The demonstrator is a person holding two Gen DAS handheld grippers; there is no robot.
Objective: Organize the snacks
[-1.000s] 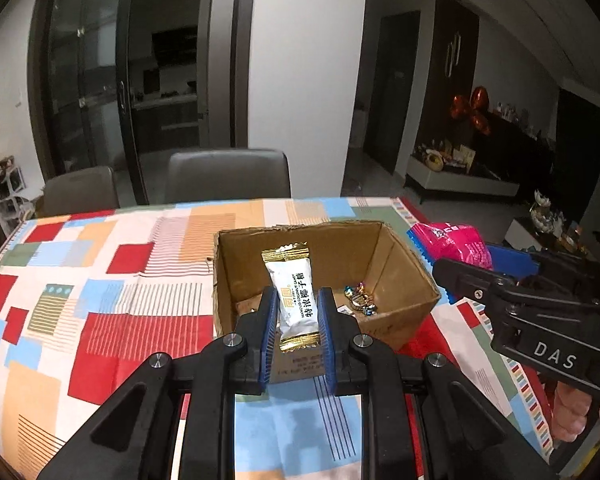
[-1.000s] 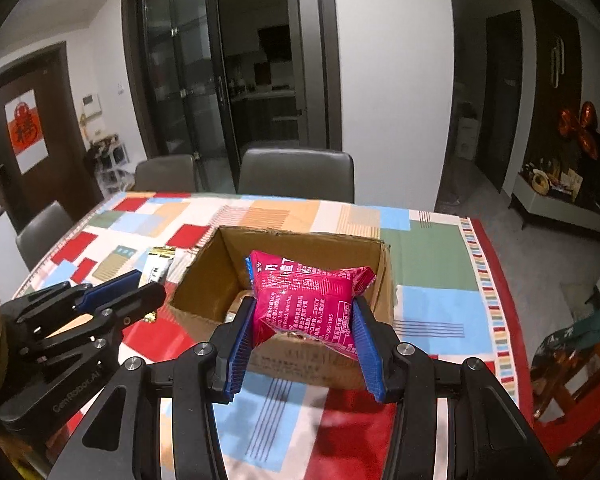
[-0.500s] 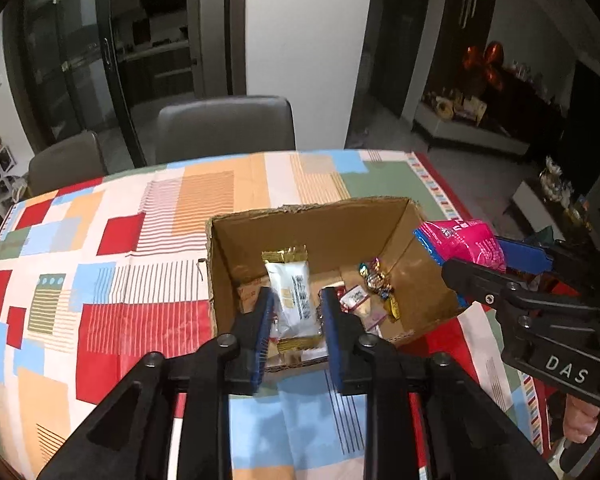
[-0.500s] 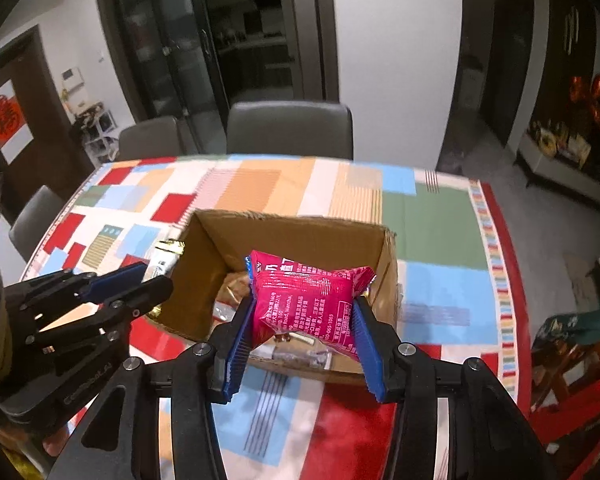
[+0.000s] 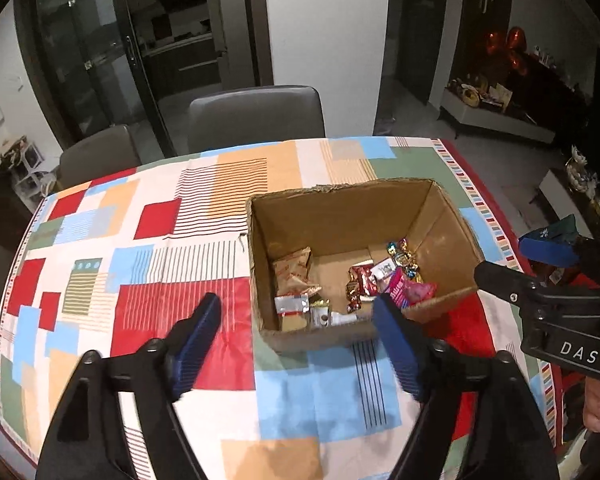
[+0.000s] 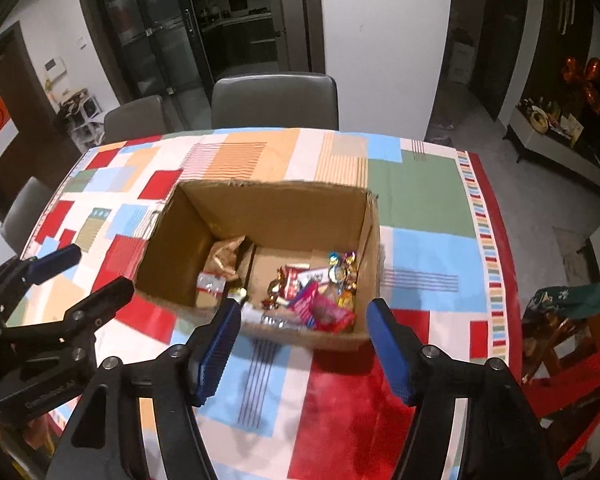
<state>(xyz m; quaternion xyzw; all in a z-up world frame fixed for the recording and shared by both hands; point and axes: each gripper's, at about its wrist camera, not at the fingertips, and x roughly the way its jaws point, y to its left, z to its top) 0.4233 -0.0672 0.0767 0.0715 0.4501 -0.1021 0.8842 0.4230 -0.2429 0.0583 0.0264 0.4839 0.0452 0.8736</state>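
An open cardboard box stands on the patchwork tablecloth. Inside lie several snacks: a pink packet at the near right, the white and gold packet at the near wall, tan packets and foil candies. My left gripper is open and empty, above the box's near left corner. My right gripper is open and empty, above the box's near wall.
The table is covered by a colourful cloth, its right edge bordered in red. Grey chairs stand at the far side. A red chair is at the right. The right gripper body shows in the left view.
Both grippers rose and opened. The white and gold packet dropped from the left one into the box, and the pink packet dropped from the right one into the box.
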